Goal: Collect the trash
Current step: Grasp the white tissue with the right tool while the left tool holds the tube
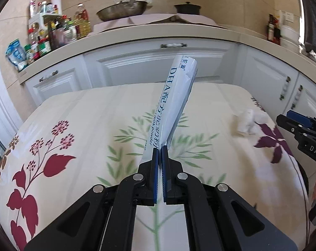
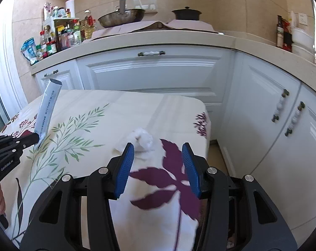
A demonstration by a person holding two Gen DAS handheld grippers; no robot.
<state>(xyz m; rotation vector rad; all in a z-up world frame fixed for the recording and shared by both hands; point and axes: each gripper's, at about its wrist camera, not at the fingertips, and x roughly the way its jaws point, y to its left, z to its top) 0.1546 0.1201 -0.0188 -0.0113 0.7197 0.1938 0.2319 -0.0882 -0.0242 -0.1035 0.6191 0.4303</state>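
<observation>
A long white milk powder sachet (image 1: 174, 102) stands tilted above the flowered desk (image 1: 84, 113), its lower end pinched between the pressed-together blue pads of the left tool (image 1: 160, 149). In the right wrist view the same sachet rises at the left edge, clamped at its bottom. A crumpled white tissue (image 2: 142, 139) lies on the cloth near the desk's right side, just beyond the right tool (image 2: 158, 146), whose blue fingers (image 2: 125, 167) are spread apart with nothing between them but the purple leaf print. The tissue sits close to the tip of the tool's left-hand finger in that view. Behind the desk run white cabinets (image 2: 153, 71) under a counter with a wok (image 2: 121, 17), a dark pot (image 2: 186, 13) and bottles (image 2: 59, 35).
</observation>
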